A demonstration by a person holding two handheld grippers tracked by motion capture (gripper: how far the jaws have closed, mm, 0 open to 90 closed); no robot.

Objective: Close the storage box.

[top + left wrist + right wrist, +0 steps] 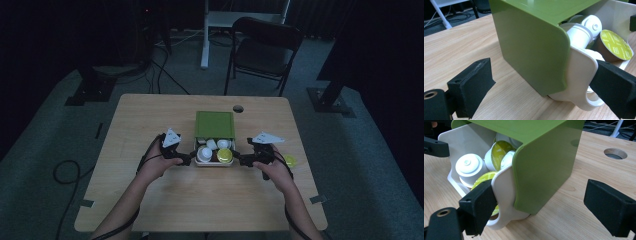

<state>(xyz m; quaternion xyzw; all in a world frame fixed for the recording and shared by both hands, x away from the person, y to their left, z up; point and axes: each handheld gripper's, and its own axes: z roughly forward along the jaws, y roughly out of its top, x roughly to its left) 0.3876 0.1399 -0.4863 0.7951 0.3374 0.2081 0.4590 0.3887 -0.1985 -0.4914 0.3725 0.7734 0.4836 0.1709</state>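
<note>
Near the table's centre: white drawer of coffee capsules, slid partway out from under green cover. Left gripper and right gripper flanking its side tabs, jaws spread wide apart, one pad each against a tab, probably to steady or pull evenly.

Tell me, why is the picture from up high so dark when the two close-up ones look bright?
The high view is dim: the room behind is nearly black and the table murky. The left gripper view is bright, with the green lid sharp and the near jaws slightly soft. The right gripper view is also bright, with a pale sheen on the white drawer.
</note>
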